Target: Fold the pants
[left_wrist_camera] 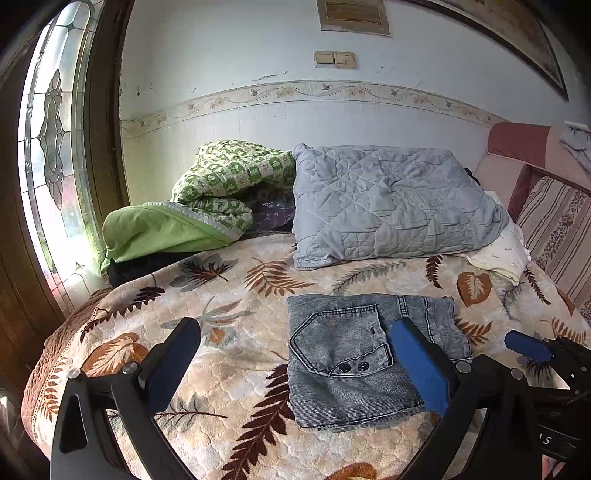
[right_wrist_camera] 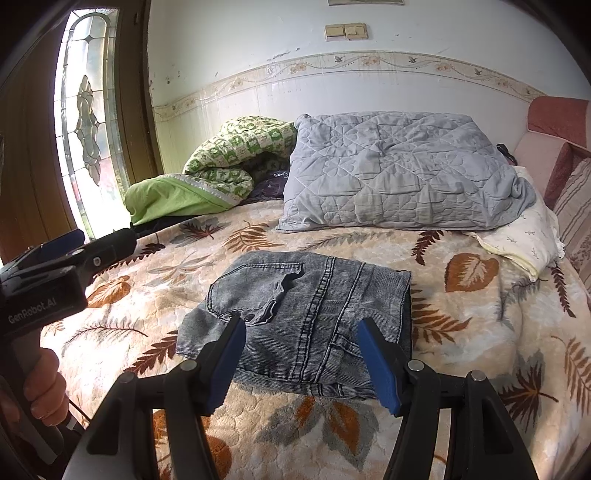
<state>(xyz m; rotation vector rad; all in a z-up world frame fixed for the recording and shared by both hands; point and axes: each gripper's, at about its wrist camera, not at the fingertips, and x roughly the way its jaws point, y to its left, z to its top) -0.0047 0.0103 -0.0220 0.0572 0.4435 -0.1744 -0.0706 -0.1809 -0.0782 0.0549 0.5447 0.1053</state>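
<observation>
Pants (right_wrist_camera: 299, 321) lie folded compact mid-bed near the front edge; left gripper (left_wrist_camera: 291, 354) and right gripper (right_wrist_camera: 301, 354) both wide, empty; just press flat, square edges.

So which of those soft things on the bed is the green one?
The crumpled quilt by the window; the pillow is grey and the folded pants are grey-blue denim.

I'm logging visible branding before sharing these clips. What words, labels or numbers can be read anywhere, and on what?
"GenRobot.AI": white print on the side of the left gripper, seen from the right wrist view.
"S", with another character cut off: white print on the right gripper, seen at the left wrist view's edge; too partial to read whole.
Framed plaque on the wall: too blurred to read.
Pants: no readable label.
</observation>
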